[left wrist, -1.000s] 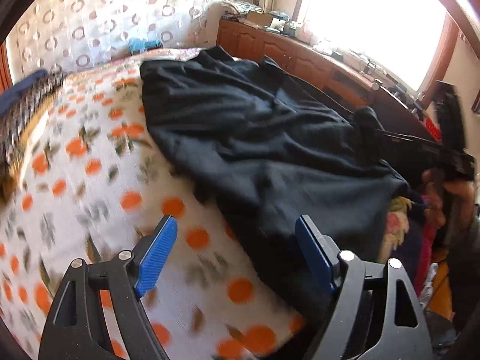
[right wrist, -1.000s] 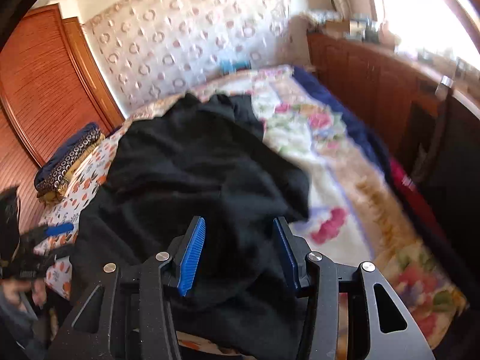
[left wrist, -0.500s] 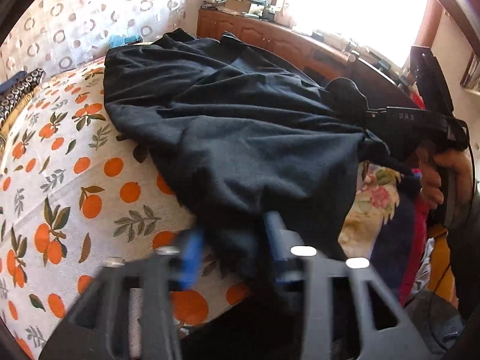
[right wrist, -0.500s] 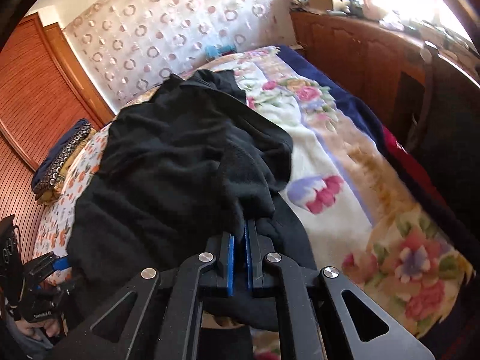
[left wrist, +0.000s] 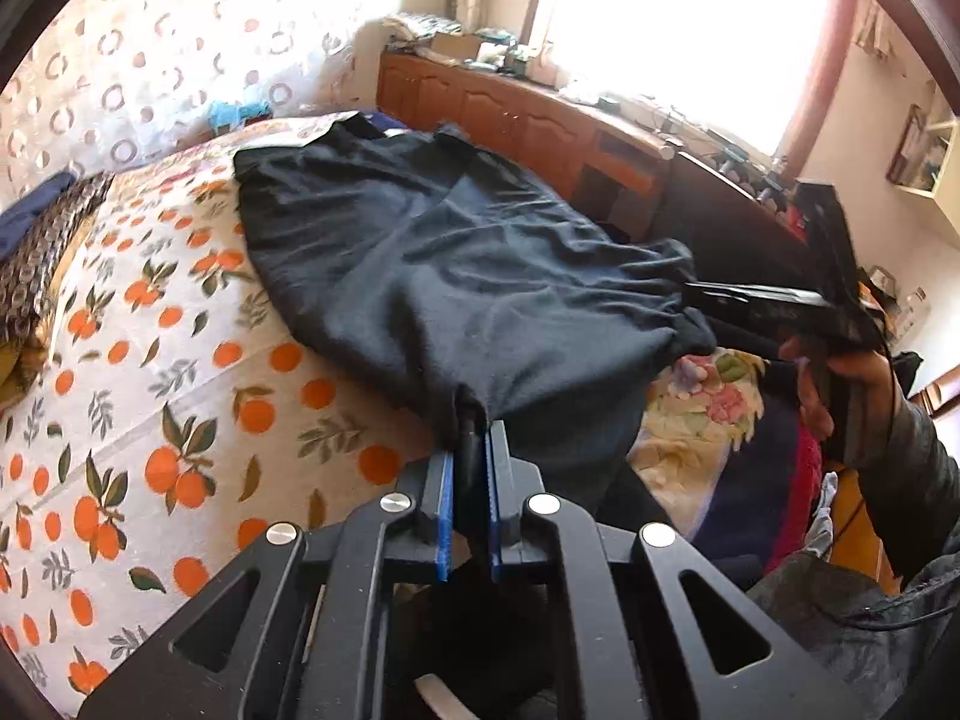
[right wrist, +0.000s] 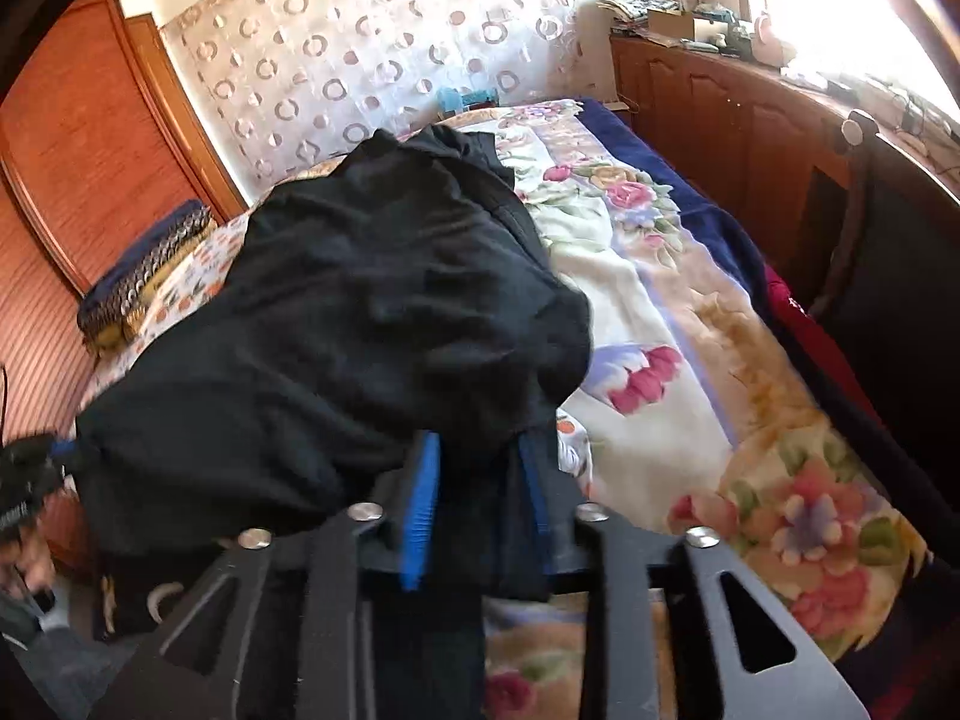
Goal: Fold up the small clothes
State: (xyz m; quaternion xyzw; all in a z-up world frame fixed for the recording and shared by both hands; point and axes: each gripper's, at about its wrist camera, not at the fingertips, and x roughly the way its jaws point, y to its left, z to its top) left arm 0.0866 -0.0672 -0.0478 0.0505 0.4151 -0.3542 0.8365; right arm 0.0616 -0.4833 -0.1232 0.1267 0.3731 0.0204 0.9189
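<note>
A black garment [left wrist: 468,276] lies spread over the bed, its near hem lifted. My left gripper [left wrist: 474,438] is closing, and its blue pads pinch a fold of that hem. In the left wrist view my right gripper [left wrist: 699,294] reaches the garment's right corner, where the cloth bunches, with a person's hand [left wrist: 840,384] behind it. In the right wrist view my right gripper [right wrist: 477,456] has its jaws opening, the pads apart with loose black garment [right wrist: 372,312] hanging between them. The left gripper [right wrist: 57,450] shows at the far left edge.
An orange-print sheet [left wrist: 150,390] covers the bed's left half and a floral blanket [right wrist: 660,330] the right. Folded patterned cloths [right wrist: 144,270] are stacked by the wooden wardrobe [right wrist: 72,150]. Cluttered wooden cabinets [left wrist: 510,114] run under the bright window.
My left gripper went from wide open to shut on the garment's hem and lifted it. My right gripper closed on the cloth, then its jaws parted again.
</note>
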